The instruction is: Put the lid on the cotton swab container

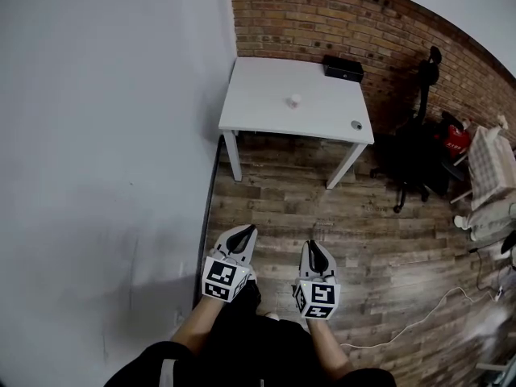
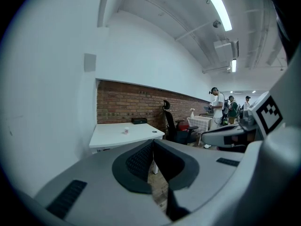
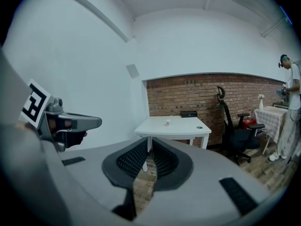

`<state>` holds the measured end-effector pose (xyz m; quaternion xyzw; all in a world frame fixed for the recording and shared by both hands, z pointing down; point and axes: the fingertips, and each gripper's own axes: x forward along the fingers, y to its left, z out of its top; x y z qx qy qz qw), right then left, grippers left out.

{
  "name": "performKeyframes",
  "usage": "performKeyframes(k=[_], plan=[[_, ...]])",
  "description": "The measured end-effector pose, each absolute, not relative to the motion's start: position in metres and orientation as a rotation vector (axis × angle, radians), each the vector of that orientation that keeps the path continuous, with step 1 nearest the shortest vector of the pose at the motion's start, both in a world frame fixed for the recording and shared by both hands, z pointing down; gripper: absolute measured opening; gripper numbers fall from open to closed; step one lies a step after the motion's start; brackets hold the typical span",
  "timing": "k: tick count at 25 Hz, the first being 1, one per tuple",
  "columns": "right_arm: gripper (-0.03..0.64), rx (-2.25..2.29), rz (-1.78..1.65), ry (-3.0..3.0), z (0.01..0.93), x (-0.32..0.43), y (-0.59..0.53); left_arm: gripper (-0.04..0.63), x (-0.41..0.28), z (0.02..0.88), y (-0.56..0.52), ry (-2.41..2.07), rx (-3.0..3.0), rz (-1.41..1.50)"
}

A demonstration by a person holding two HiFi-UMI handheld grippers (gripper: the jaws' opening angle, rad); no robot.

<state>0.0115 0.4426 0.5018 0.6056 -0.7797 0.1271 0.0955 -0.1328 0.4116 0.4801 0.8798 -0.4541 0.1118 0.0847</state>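
The small white cylindrical cotton swab container (image 1: 294, 101) stands upright near the middle of the smooth white rectangular table (image 1: 266, 95). It looks open on top, but it is too small to see inside. The small round flat lid (image 1: 356, 125) lies apart from it, close to the table's front right corner. A black box-shaped thing (image 1: 343, 68) sits at the table's back edge, against the rough red brick wall (image 1: 363, 22). The table stands on a floor of brown wood planks (image 1: 274, 208). A black office chair (image 1: 419, 135) is to the right of the table.

The left gripper (image 1: 248, 230) and the right gripper (image 1: 315, 247) are both well apart from the table, side by side over the floor. Each has grey jaws with black ribbed pads, pressed together with nothing between them.
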Motion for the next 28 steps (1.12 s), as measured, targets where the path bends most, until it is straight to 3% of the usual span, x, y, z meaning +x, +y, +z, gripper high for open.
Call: performKeyframes(k=[18, 28], plan=[[0.023, 1.808, 0.374, -2.229, 0.515, -0.055, 0.327, 0.015, -0.197, 0.497, 0.284, -1.265, 2.622, 0.306], [0.023, 1.819, 0.386, -2.207, 0.519, -0.061, 0.296, 0.015, -0.193, 0.505, 0.249, -1.214, 2.622, 0.323]])
